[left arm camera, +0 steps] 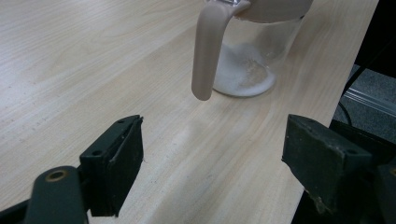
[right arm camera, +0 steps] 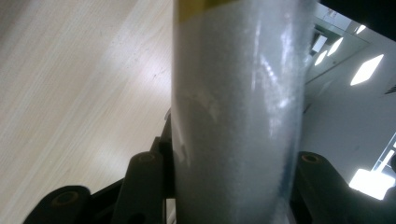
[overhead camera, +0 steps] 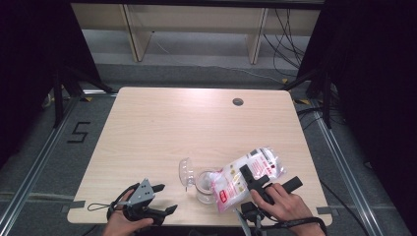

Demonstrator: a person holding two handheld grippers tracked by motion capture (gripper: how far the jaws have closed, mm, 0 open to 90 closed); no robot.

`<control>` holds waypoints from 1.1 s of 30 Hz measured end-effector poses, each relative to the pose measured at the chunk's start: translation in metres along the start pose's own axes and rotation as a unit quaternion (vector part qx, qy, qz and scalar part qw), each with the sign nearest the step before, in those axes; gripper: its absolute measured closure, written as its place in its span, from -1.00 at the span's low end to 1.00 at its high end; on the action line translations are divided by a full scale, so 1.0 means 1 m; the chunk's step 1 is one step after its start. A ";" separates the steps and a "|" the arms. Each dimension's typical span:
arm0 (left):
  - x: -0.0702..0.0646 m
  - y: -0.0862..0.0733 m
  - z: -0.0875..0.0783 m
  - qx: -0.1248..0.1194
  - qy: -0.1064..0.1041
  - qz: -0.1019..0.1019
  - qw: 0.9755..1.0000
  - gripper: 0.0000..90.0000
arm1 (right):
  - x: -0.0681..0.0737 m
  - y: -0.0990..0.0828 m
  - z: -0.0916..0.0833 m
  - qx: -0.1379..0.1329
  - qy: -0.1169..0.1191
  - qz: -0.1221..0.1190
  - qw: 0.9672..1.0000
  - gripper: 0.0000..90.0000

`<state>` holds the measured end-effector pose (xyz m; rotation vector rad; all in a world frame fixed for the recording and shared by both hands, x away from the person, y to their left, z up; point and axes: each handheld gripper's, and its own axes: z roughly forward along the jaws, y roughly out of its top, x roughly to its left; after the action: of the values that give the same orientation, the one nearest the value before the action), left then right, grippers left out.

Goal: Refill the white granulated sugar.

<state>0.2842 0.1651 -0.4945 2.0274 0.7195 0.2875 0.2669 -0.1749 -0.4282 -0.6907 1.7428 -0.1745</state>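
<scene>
A clear bag of white granules [overhead camera: 268, 160] with red print is tilted, its lower end over the mouth of a clear glass jar [overhead camera: 204, 186]. My right gripper [overhead camera: 253, 179] is shut on the bag. In the right gripper view the bag [right arm camera: 238, 116] stands between the two jaws of that gripper [right arm camera: 236, 186]. The jar's lid [overhead camera: 186, 172] is flipped open to the left. In the left gripper view the jar [left arm camera: 254, 65] has white granules at its bottom and a beige clasp [left arm camera: 208, 51] hanging down. My left gripper [overhead camera: 165, 198] [left arm camera: 215, 154] stands open, short of the jar, with nothing between its fingers.
The wooden table [overhead camera: 162, 128] has a round cable hole [overhead camera: 238, 102] at the back right. The jar and bag are near the front edge, right of centre. Black frame legs and cables stand on the floor on both sides.
</scene>
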 end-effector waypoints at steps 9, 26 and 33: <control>0.000 0.000 -0.001 -0.003 0.001 0.000 1.000 -0.55 | -0.001 0.000 0.001 -0.008 -0.005 -0.012 1.000 0.39; 0.000 0.001 -0.001 -0.005 -0.002 -0.002 1.000 -0.55 | -0.001 0.001 0.001 -0.008 -0.002 -0.015 1.000 0.40; 0.000 0.001 -0.003 -0.004 0.004 0.006 1.000 -0.55 | -0.001 0.001 0.001 -0.009 -0.001 -0.015 1.000 0.40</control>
<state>0.2835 0.1665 -0.4922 2.0244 0.7115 0.3055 0.2675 -0.1732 -0.4279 -0.7301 1.7344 -0.1799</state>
